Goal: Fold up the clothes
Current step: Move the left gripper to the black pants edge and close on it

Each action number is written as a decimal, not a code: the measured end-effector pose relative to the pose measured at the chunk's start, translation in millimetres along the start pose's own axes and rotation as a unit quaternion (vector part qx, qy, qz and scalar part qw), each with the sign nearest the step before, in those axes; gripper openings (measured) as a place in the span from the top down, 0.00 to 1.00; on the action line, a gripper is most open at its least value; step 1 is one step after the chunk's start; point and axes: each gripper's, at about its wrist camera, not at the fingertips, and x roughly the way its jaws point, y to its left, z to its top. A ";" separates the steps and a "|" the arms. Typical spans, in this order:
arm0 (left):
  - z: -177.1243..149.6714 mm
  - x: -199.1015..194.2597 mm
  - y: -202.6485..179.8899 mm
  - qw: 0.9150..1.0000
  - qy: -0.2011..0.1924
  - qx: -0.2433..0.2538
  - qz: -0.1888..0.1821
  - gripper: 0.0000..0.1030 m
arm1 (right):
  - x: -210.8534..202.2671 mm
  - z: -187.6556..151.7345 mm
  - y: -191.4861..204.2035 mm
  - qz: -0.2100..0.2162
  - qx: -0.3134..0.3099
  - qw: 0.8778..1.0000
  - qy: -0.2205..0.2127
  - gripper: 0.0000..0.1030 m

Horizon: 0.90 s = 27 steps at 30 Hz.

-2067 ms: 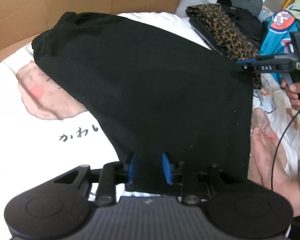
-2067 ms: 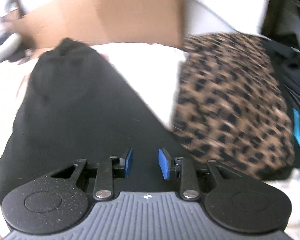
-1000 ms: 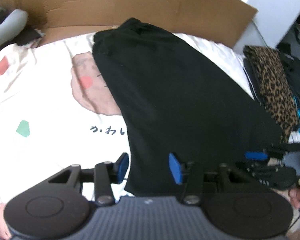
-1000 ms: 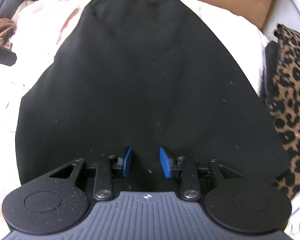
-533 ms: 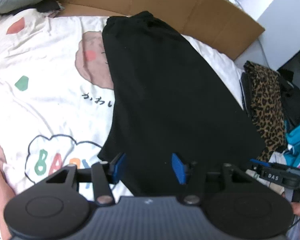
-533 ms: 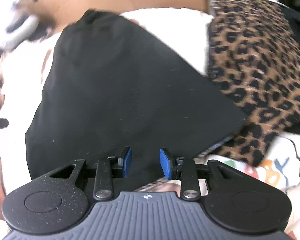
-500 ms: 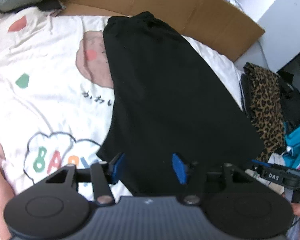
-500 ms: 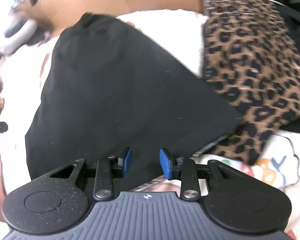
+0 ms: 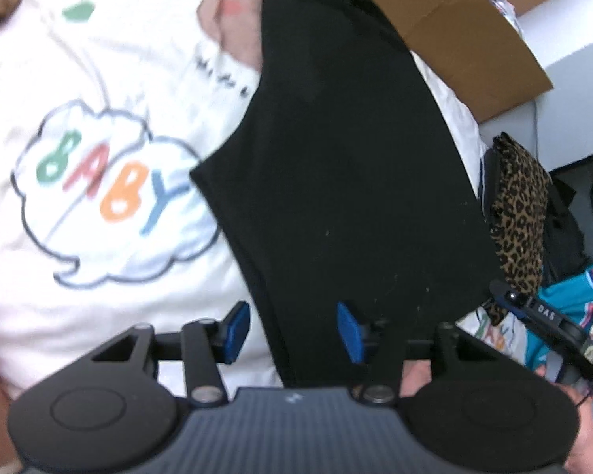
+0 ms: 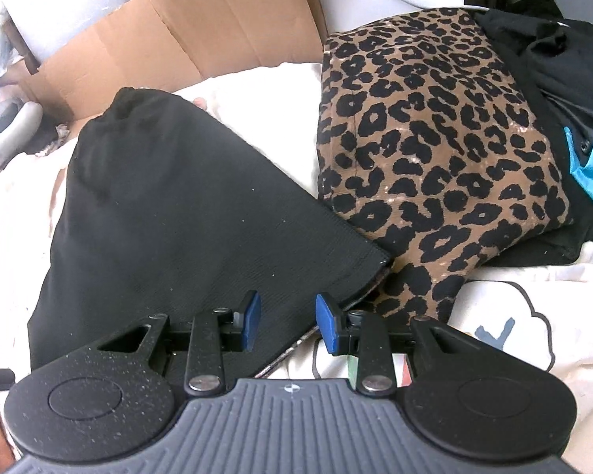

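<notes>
While your left gripper point(image 9: 292, 331) is closing over the near edge of the black garment point(image 9: 348, 166) lying on the printed sheet point(image 9: 99, 181), and your right gripper point(image 10: 286, 326) stands half open above its hem corner, take both layers evenly.

Right tool point(image 10: 284, 322): blue pads apart, over the near hem of the black garment point(image 10: 186, 213); whether the pads press the cloth cannot be told. The garment lies flat on the white printed bedsheet point(image 10: 506, 339), its right corner just beside the folded leopard-print garment point(image 10: 435, 138). Cardboard point(image 10: 201, 27) stands behind. Dark clothes point(image 10: 553, 63) lie at far right.
</notes>
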 end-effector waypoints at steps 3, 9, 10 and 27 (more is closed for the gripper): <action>-4.1 8.6 8.9 0.999 0.017 -0.024 -0.031 0.44 | 1.5 -1.7 0.4 0.000 0.007 1.000 -0.001 0.63; -13.8 30.2 27.5 0.991 0.040 -0.086 -0.093 0.39 | 0.8 -8.0 1.6 -0.010 0.008 1.000 -0.002 0.63; -16.1 31.6 30.7 0.989 0.040 -0.101 -0.102 0.38 | 0.6 -8.9 1.3 -0.014 0.010 1.000 -0.004 0.63; -26.9 79.5 54.5 0.967 0.027 -0.143 -0.207 0.38 | -15.1 -12.6 -21.7 -0.058 0.050 0.997 -0.013 0.63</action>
